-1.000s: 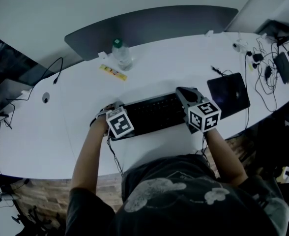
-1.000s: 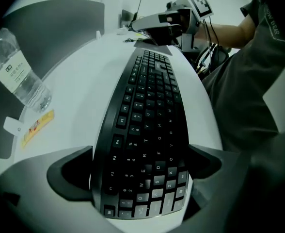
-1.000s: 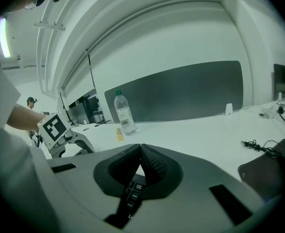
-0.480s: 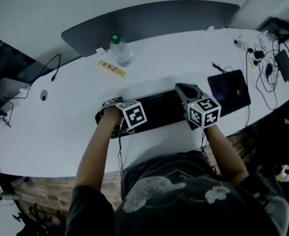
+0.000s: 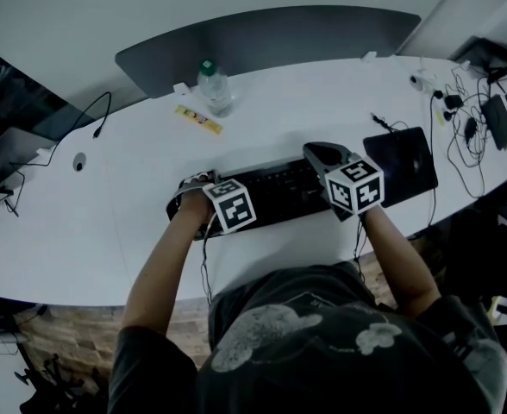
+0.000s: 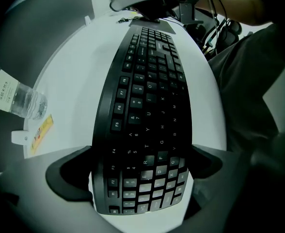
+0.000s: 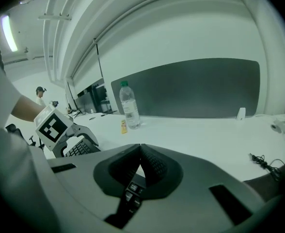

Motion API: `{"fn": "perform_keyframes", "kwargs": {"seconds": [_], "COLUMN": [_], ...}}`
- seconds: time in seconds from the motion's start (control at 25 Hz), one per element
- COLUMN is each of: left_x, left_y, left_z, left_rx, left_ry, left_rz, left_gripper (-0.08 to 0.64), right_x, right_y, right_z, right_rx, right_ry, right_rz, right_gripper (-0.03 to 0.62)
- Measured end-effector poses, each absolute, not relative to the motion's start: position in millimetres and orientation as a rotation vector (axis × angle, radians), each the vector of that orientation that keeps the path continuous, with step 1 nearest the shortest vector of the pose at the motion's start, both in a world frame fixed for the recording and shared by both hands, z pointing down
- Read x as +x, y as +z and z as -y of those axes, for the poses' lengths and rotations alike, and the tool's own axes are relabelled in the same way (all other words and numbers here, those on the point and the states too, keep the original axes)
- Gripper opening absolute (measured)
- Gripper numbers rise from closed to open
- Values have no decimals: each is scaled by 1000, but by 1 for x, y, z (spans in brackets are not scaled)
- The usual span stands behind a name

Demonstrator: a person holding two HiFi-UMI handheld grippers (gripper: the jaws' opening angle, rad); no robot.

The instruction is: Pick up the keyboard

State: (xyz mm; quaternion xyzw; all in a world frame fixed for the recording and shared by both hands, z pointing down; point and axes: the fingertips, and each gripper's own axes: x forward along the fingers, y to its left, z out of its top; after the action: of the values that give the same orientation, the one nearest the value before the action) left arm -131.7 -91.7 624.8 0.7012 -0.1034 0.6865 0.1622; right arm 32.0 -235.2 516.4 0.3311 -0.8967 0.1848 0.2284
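Facing a grey partition (image 5: pixel 271 37), the curved white table (image 5: pixel 322 102) has the black keyboard (image 5: pixel 275 192) near its front edge. The left gripper (image 6: pixel 140 174) clamps the keyboard's left end. The right gripper (image 7: pixel 140 149) has its jaws pressed together over the right end. A bottle (image 5: pixel 212 89) and cables (image 5: pixel 465 128) lie farther back.

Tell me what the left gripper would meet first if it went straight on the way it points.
The white table: the left gripper points down with one end of the keyboard between its tongs, so tips and keyboard would likely press onto the tabletop right beneath. How much gap there is, I cannot tell.
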Motion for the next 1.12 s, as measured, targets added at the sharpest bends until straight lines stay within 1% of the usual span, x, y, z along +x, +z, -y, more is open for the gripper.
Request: {"fn": "perform_keyframes", "kwargs": {"seconds": [0.16,0.2,0.24,0.28,0.4,0.52,0.56,0.68,0.76,0.8,0.88,0.92,0.96,1.12], "left_x": [-131,-131,-131,-131,-131,-131,-131,-129,-130,-130,-129,-127,-126,-126], "left_y": [620,619,618,617,616,616,615,616,616,615,612,610,609,612], "left_z": [92,92,92,92,92,92,92,92,91,91,92,94,95,95], "left_rx": [2024,2030,2035,2041,2050,2053,2053,2055,2060,2065,2089,2104,2116,2116], "left_ry": [1991,1997,2002,2005,2012,2021,2024,2021,2016,2019,2049,2076,2101,2077], "left_rz": [361,374,386,397,419,432,434,437,437,435,440,444,446,430], "left_gripper": [588,588,588,588,588,588,588,588,588,588,586,584,583,583], "right_x": [15,9,4,-2,-14,-21,-22,-23,-26,-27,-29,-29,-30,-30], "right_y": [522,523,525,527,537,552,559,585,597,601,608,610,612,612], "right_z": [230,228,225,223,216,198,192,186,179,173,165,165,166,171], "right_rx": [643,544,433,318,-17,-319,-385,-474,-528,-563,-627,-646,-659,-683], "right_ry": [508,497,484,472,465,576,605,604,607,614,604,592,591,683], "right_rz": [2432,2413,2386,2353,2223,2046,1984,1836,1761,1729,1676,1655,1637,1601], "right_gripper": [3,21,85,135,203,284,293,293,278,264,217,208,179,148]}}
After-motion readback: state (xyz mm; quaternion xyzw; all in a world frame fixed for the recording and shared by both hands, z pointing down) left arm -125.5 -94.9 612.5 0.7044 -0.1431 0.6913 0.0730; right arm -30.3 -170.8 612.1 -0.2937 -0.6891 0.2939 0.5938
